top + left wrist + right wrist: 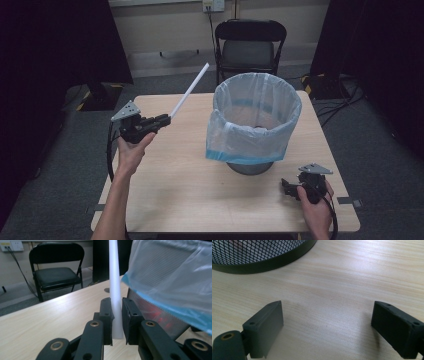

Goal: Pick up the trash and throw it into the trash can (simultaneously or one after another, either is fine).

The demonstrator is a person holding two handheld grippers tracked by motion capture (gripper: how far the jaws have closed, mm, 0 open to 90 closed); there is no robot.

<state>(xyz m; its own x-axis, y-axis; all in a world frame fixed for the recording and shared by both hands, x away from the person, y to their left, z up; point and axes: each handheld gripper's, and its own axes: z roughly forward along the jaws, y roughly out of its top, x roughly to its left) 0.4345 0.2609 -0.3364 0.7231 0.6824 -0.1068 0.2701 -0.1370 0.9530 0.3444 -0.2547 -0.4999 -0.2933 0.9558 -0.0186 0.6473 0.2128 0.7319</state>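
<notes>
L gripper (117, 312) clamps white tube (115, 285); high view adds chair (250, 47).

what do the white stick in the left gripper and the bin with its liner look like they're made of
White stick: looks like matt white plastic or foam tubing; smooth, no shine, hard to say which.
Bin: black metal mesh, judging by the diamond grid and solid base ring.
Liner: thin translucent bluish plastic film, wrinkled and folded over the rim.
</notes>
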